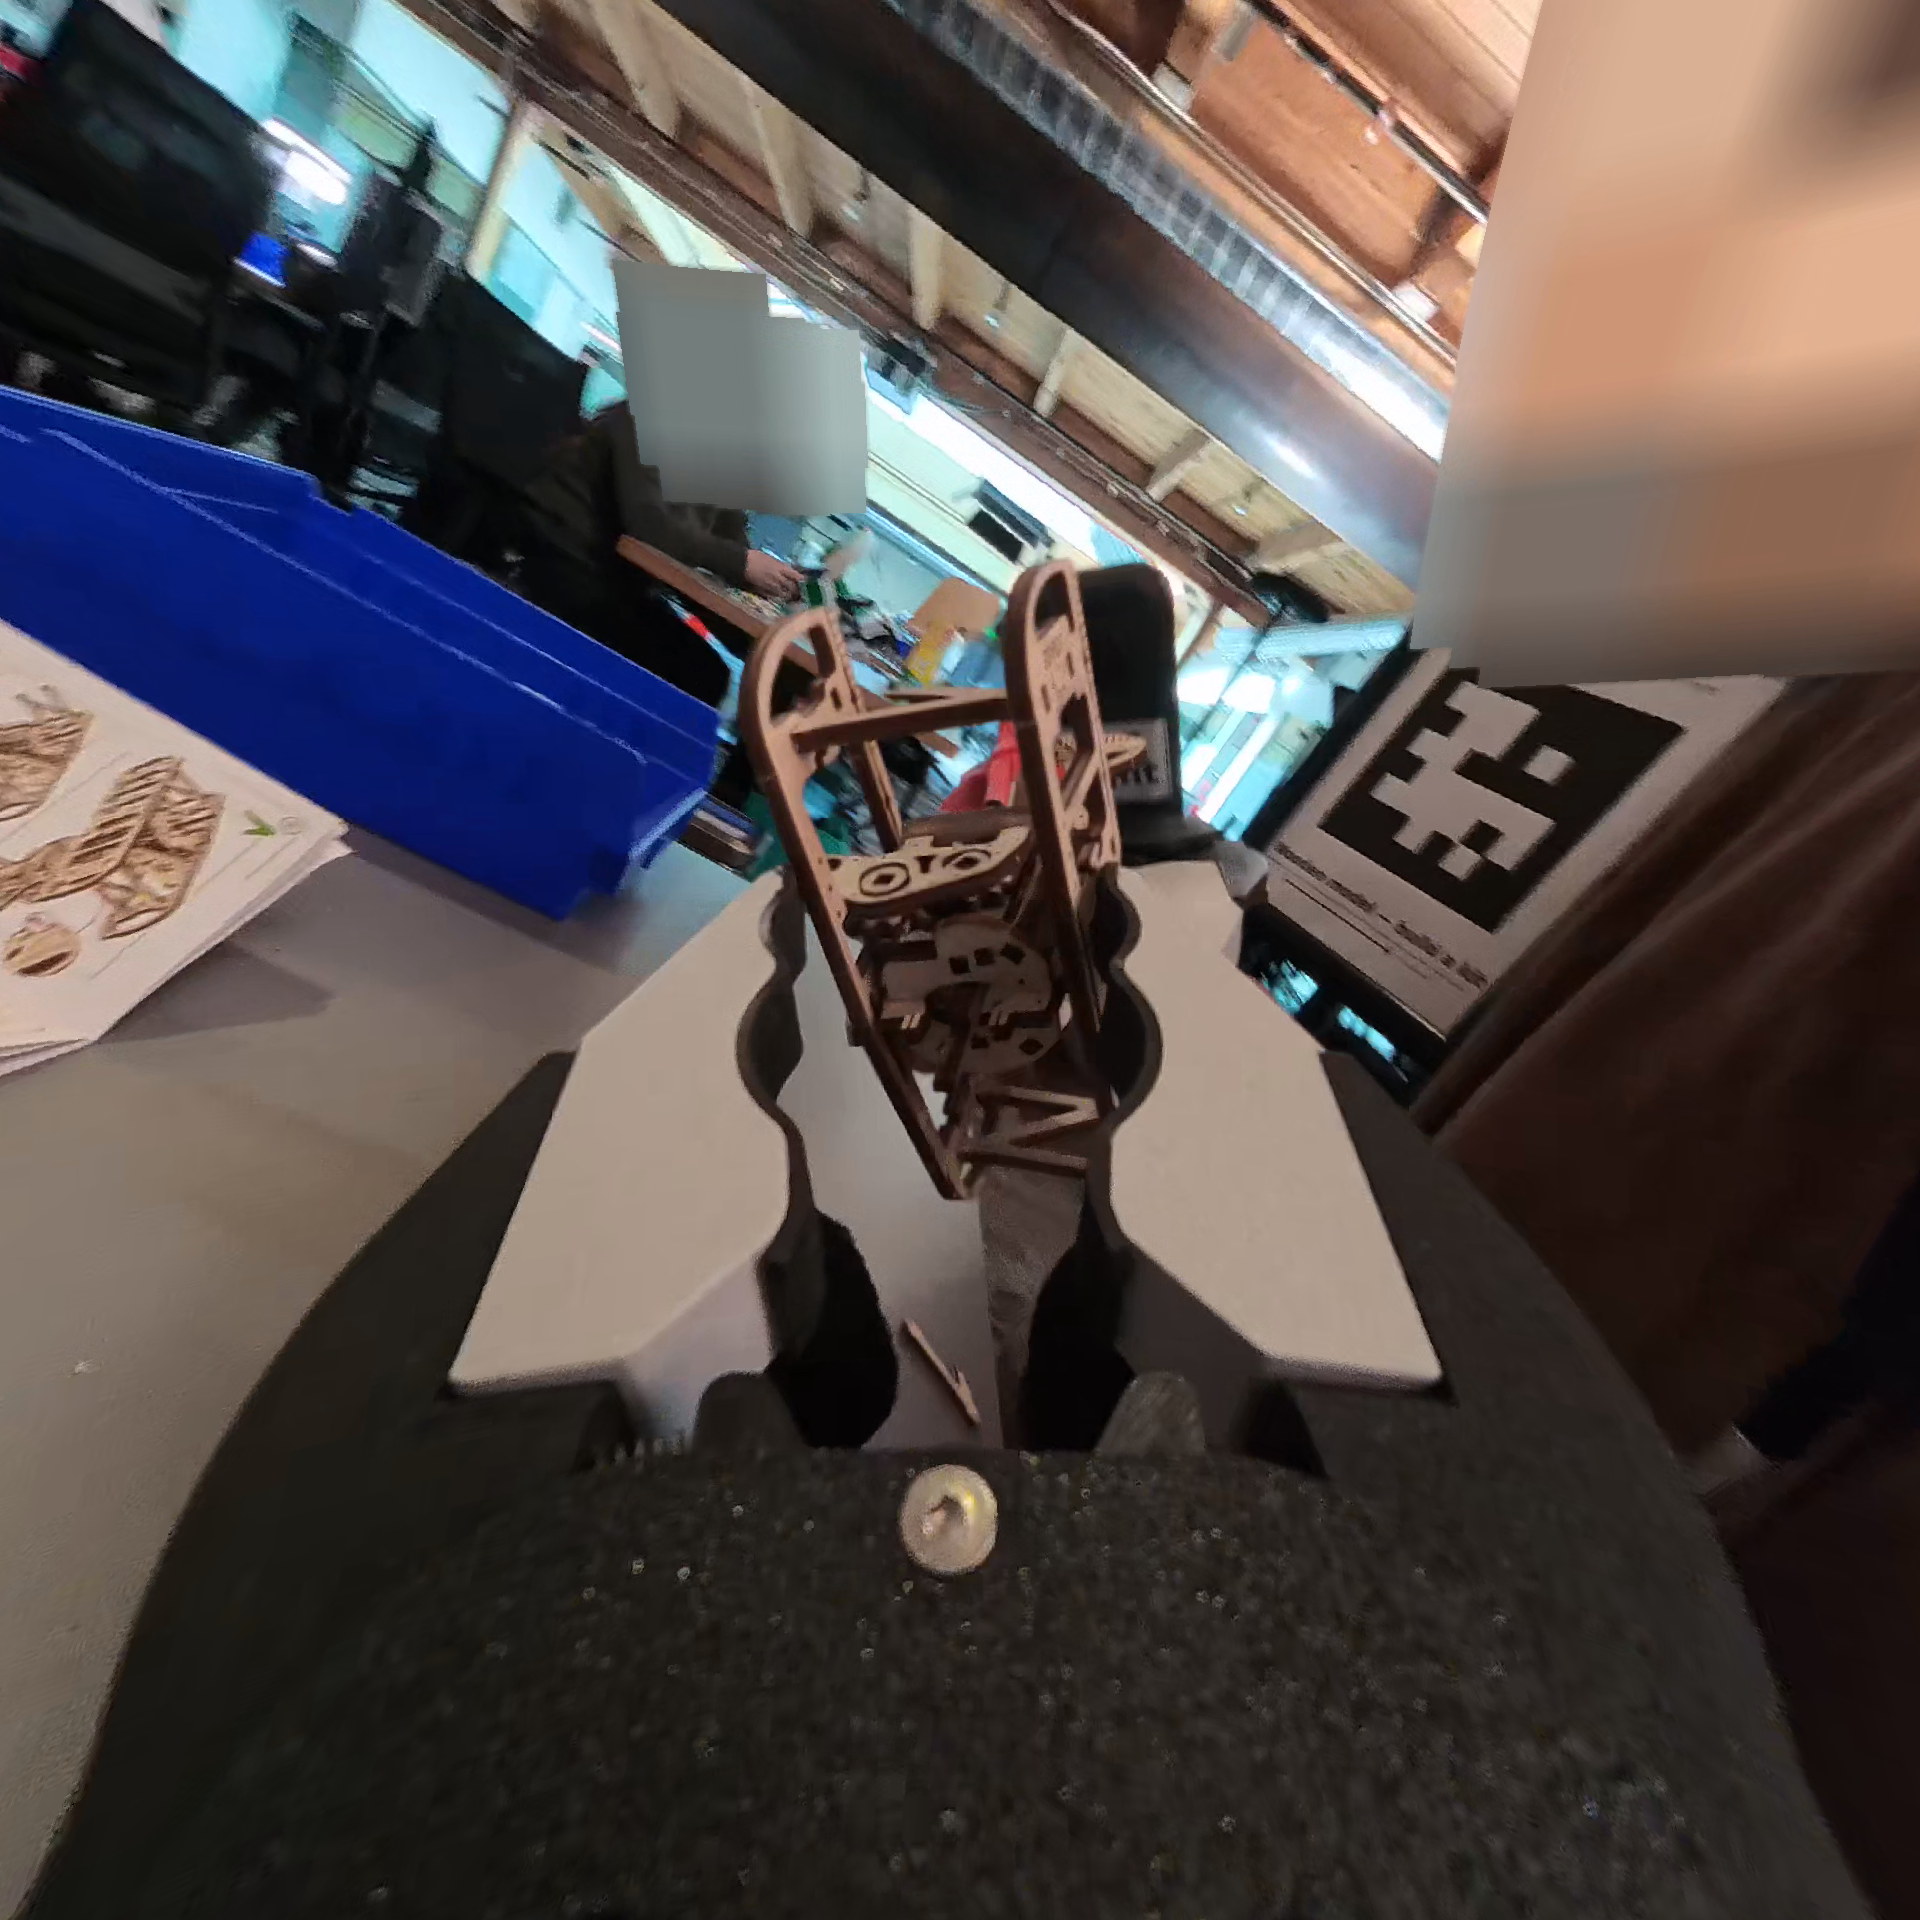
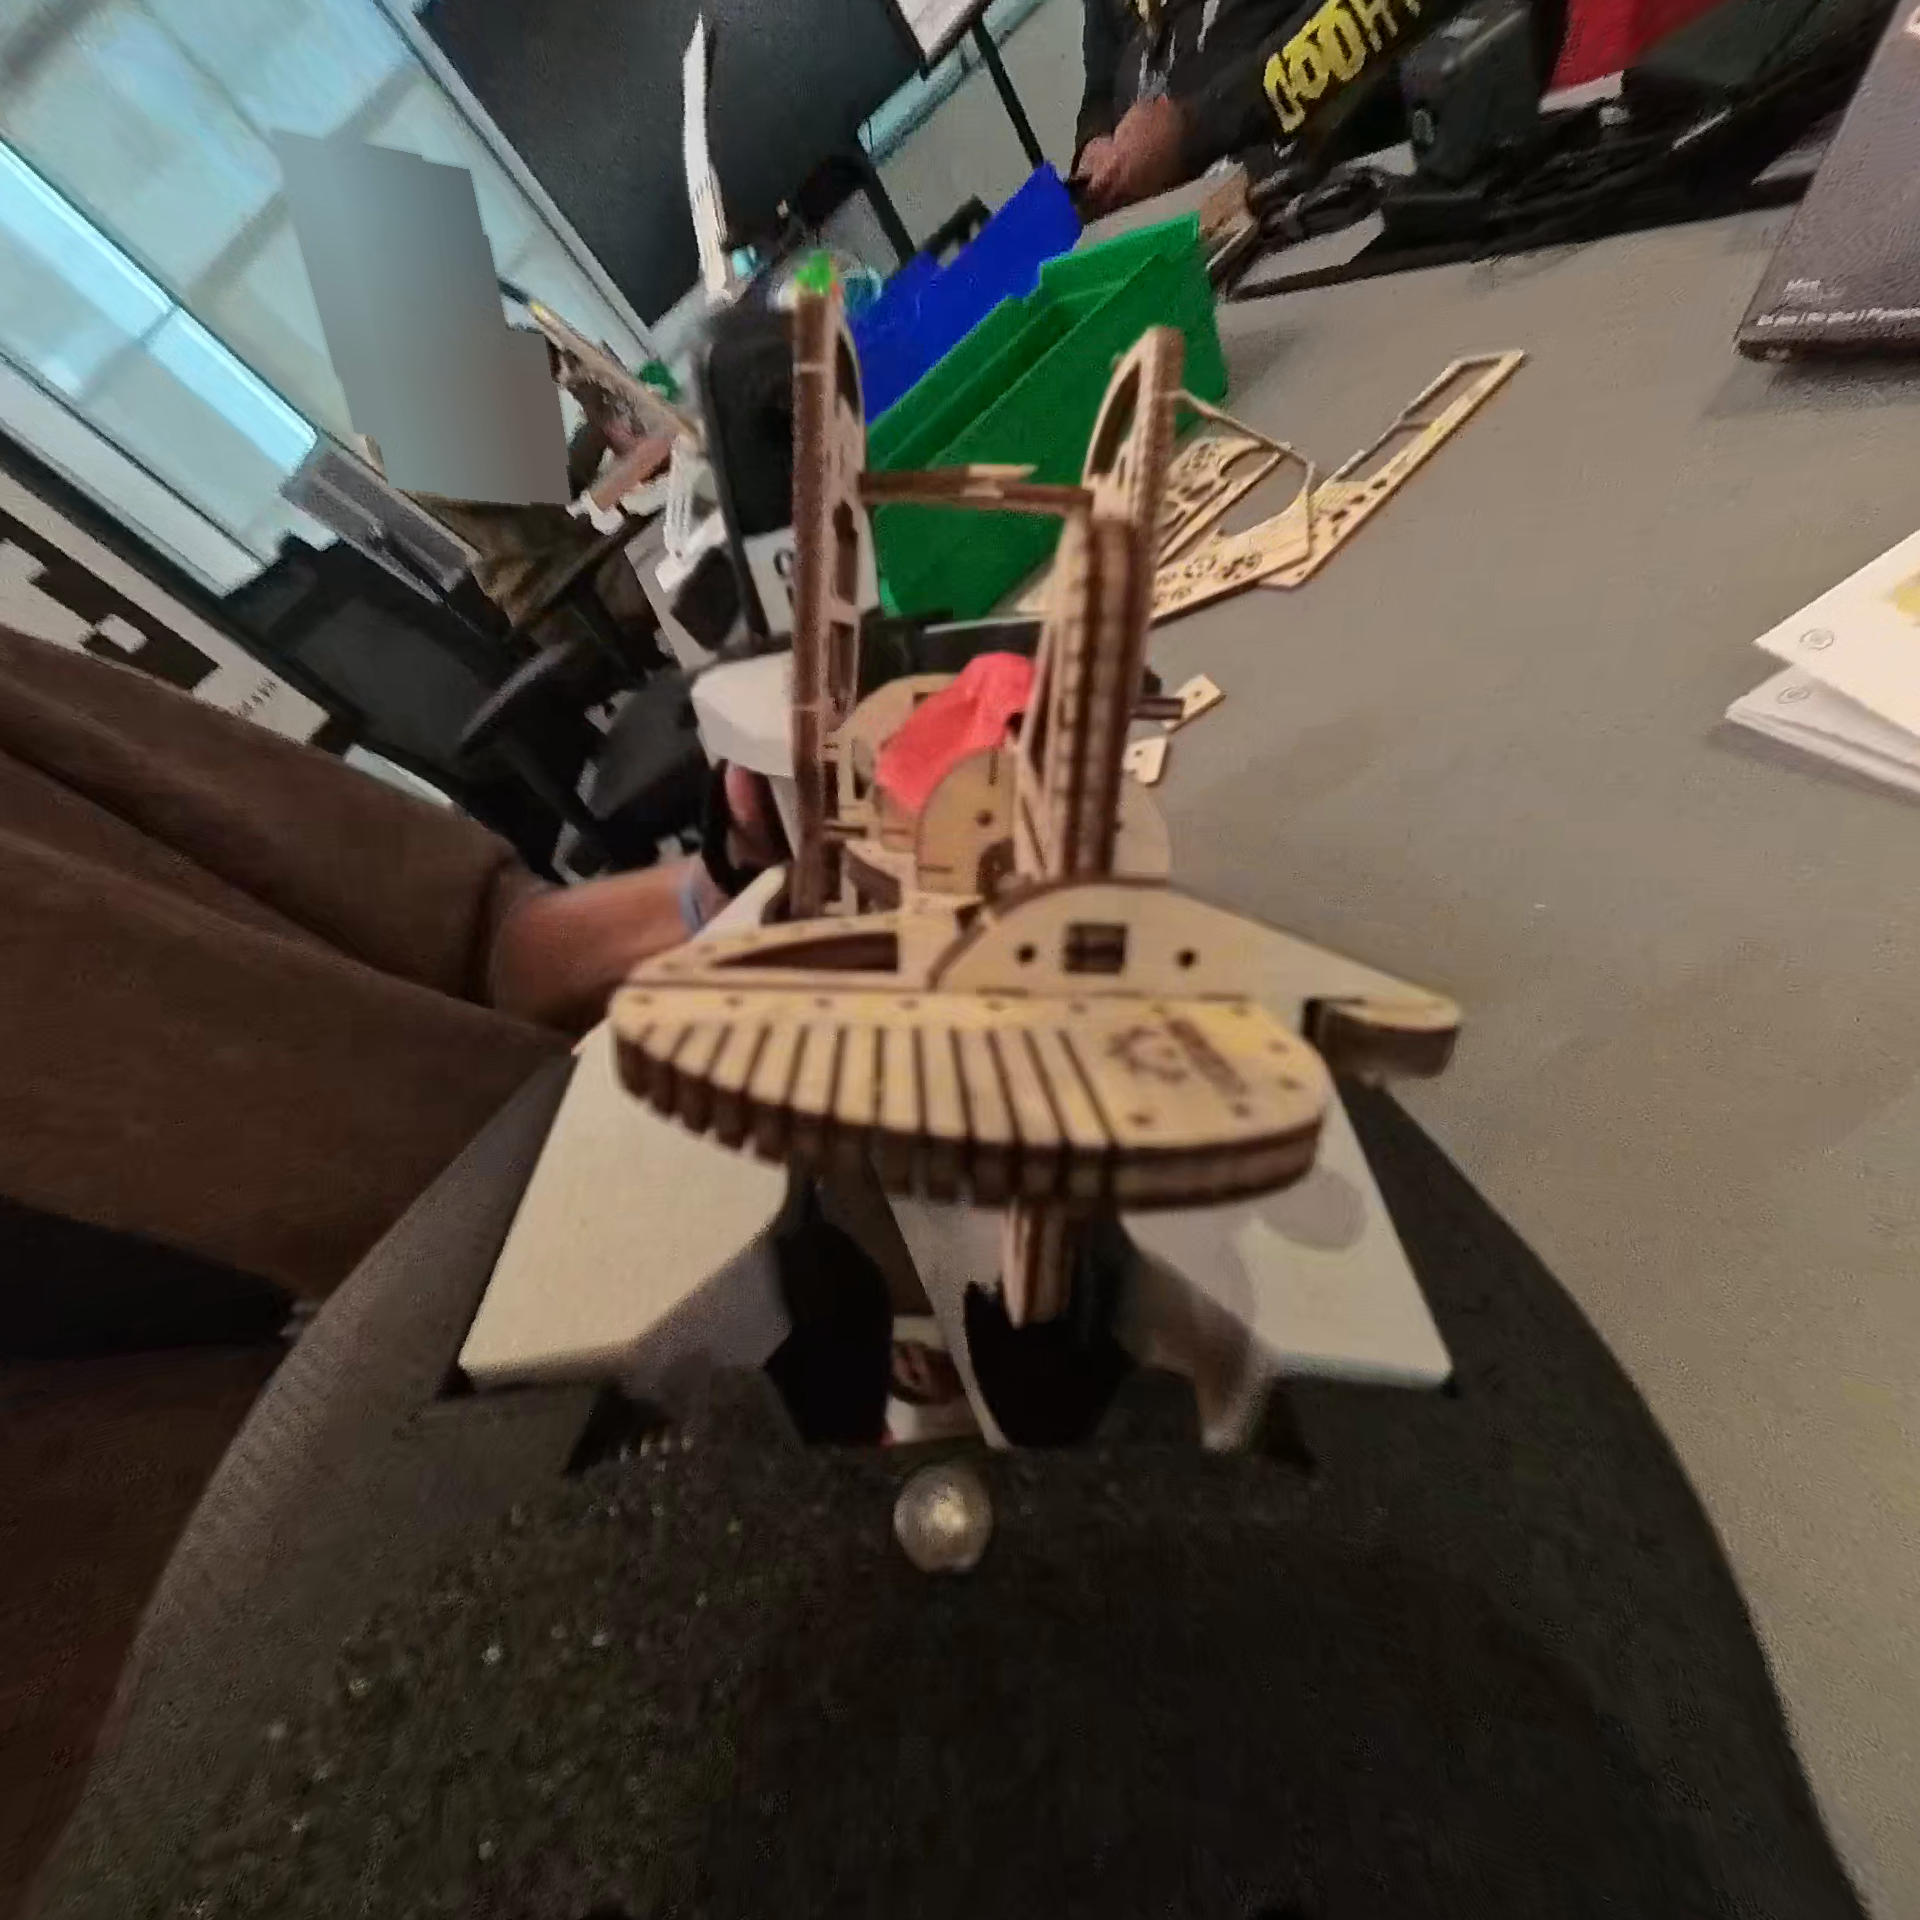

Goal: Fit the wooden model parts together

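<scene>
My left gripper (image 1: 956,904) is shut on a brown wooden frame model (image 1: 935,883) with two tall looped side pieces, holding it tilted above the grey table (image 1: 312,1143). In the right wrist view the same frame (image 2: 1091,623) stands upright just behind a flat curved wooden part with ribbed slats (image 2: 966,1091). My right gripper (image 2: 1039,935) is shut on that part by a stem between its fingers. The part lies across the fingertips and hides them. I cannot tell whether the part touches the frame. The right gripper's body with a black-and-white tag (image 1: 1475,800) is close on the right.
A blue bin (image 1: 364,675) and instruction sheets (image 1: 125,831) lie to the left. A small wooden sliver (image 1: 940,1371) lies on the table. A green bin (image 2: 1049,416), a cut-out wooden sheet (image 2: 1340,499), booklets (image 2: 1849,675) and a brown sleeve (image 2: 208,935) are nearby. Only a small space, under 4 cm, lies between the two pairs of fingers.
</scene>
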`<act>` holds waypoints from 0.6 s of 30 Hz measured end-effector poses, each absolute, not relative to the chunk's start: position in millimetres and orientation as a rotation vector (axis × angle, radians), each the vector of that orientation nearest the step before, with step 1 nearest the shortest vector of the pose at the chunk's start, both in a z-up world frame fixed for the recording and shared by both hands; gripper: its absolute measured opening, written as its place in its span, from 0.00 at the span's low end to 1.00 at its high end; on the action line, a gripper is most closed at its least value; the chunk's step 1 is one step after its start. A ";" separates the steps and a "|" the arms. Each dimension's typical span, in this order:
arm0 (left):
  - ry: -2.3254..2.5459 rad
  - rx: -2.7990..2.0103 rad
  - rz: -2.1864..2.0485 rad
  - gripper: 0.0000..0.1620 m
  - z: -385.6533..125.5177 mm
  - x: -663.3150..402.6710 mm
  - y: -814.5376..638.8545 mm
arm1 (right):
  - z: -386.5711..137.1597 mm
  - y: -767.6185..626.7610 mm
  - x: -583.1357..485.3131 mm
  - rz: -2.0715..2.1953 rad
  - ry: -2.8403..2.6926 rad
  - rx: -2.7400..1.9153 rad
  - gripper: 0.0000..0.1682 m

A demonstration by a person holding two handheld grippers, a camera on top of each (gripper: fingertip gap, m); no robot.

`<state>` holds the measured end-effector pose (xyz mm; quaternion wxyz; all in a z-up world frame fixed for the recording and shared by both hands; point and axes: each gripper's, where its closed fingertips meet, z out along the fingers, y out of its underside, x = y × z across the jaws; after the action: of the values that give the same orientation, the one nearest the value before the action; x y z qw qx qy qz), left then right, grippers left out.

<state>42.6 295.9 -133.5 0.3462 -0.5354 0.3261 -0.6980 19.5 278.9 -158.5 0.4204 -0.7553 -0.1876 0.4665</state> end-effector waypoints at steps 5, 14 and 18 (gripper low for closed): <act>1.183 -1.552 -1.676 0.74 -156.1 37.5 290.1 | -163.3 258.8 21.3 0.966 -0.719 -2.006 0.31; 1.890 -1.577 -1.043 0.58 -221.3 38.5 260.3 | -225.4 255.9 30.9 0.426 -1.199 -2.120 0.31; 1.912 -1.621 -1.057 0.45 -237.5 34.0 256.1 | -235.5 251.9 34.5 0.460 -1.320 -2.106 0.31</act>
<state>34.0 256.1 -237.5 0.2090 -0.5828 0.6873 -0.3798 34.5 251.9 -235.5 0.3021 -0.7943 -0.4977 0.1733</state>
